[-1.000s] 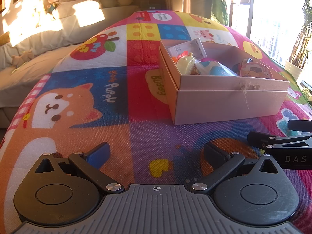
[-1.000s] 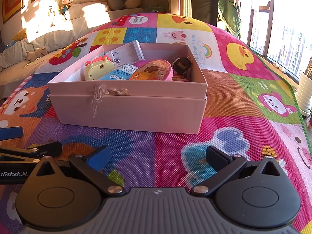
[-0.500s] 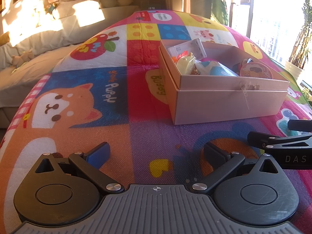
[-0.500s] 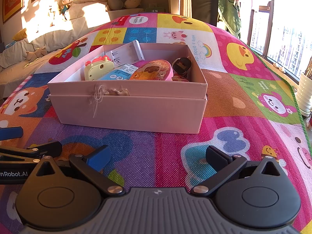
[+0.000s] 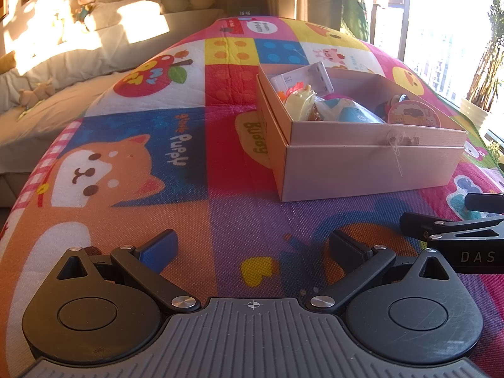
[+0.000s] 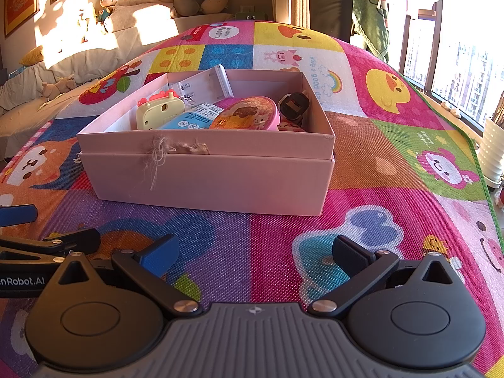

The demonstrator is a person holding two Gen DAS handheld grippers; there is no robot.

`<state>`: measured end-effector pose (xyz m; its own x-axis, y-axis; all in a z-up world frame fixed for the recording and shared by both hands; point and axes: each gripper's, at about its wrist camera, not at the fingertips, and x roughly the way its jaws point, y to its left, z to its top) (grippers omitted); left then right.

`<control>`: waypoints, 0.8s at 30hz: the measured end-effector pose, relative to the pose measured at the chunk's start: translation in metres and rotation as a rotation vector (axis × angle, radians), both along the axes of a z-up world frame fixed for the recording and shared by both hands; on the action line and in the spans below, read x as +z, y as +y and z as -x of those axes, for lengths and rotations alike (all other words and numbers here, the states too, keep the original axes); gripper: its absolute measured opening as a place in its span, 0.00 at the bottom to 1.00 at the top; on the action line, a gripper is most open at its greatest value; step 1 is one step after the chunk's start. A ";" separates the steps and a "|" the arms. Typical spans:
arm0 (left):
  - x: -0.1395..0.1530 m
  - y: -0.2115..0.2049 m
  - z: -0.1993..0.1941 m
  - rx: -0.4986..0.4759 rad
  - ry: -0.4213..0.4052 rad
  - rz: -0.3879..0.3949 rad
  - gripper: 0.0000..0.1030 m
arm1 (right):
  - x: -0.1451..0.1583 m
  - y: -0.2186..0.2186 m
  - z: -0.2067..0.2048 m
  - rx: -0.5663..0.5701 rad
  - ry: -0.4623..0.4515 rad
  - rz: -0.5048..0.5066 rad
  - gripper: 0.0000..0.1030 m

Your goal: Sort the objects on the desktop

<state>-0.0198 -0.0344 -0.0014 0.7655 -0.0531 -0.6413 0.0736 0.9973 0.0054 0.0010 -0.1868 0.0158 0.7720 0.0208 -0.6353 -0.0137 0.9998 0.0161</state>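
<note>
a pink cardboard box [image 6: 214,176] sits on the cartoon play mat [image 6: 393,170], holding a yellow toy camera [image 6: 159,115], a blue tube [image 6: 189,120], a round pink tin [image 6: 247,116] and a black plug [image 6: 293,104]. the right gripper [image 6: 255,252] gapes empty before it.

black hand-held gripper [image 5: 252,247], one blue pad, silver screws, ribbed grey base.

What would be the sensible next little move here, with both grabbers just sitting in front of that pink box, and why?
Probably none is needed beyond lifting away. Both the left gripper and right gripper are open and hold nothing. The small items, such as the round pink tin and yellow toy, already lie inside the pink box, and no loose item shows on the mat.
</note>
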 end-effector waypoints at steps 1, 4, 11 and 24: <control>0.000 0.000 -0.001 0.000 0.000 0.000 1.00 | 0.000 0.000 0.000 0.000 0.000 0.000 1.00; 0.000 0.000 0.000 0.000 0.000 0.000 1.00 | 0.000 0.000 0.000 0.000 0.000 0.000 1.00; 0.000 0.000 0.000 0.000 0.000 0.000 1.00 | 0.000 0.000 0.000 0.000 0.000 0.000 1.00; 0.000 -0.001 0.000 0.000 -0.001 -0.010 1.00 | 0.000 0.000 0.000 0.000 0.000 0.000 1.00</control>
